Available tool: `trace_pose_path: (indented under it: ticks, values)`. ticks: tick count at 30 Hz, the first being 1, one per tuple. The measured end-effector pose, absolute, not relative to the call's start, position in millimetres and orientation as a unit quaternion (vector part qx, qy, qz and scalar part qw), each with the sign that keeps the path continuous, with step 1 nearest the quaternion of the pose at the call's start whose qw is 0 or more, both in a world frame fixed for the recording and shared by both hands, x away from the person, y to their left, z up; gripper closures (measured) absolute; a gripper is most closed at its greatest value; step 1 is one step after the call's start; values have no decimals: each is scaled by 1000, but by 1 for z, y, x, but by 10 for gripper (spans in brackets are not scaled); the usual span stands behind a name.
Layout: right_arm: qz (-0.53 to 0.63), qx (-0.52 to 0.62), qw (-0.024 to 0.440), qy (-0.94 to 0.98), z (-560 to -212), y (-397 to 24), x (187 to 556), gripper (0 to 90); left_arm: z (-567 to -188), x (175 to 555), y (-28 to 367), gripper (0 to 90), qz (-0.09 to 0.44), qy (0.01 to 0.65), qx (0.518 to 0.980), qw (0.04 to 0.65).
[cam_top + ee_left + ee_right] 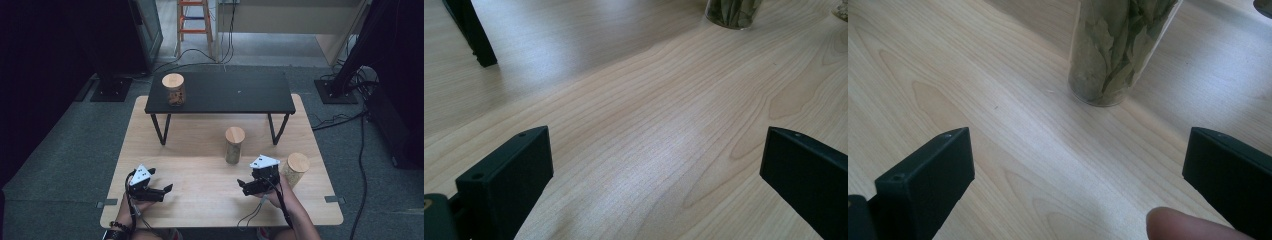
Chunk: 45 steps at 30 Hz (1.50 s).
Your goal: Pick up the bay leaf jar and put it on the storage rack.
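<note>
Hovering low over the pale wooden table (200, 150), the right gripper (248, 186) had its jaws spread wide, a tall clear glass jar of dried leaves with a wooden lid (1118, 50) standing just ahead of it. The left gripper (162, 192) was equally wide and empty, that jar well off ahead and to its right.

Clear glass jar (1118, 50) on smooth pale wood table (973, 90)
</note>
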State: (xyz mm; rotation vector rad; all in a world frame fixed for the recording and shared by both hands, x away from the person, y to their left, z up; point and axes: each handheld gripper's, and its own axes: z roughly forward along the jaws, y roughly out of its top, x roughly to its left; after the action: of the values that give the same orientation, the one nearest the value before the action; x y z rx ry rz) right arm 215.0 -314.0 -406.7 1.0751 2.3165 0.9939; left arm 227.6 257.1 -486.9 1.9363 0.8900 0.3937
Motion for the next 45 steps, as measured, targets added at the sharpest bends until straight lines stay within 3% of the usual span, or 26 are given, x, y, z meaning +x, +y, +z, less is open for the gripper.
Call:
trace_pose_path:
  ticks: [21, 25, 45]
  values:
    - [360, 371, 208, 830, -385, -299, 231, 3, -488, 227, 258, 6, 162, 361, 788, 472]
    - [387, 376, 180, 823, -379, -305, 239, 5, -488, 226, 258, 6, 161, 361, 787, 473]
    - [369, 390, 202, 819, -357, -292, 259, 6, -489, 227, 260, 6, 160, 360, 787, 476]
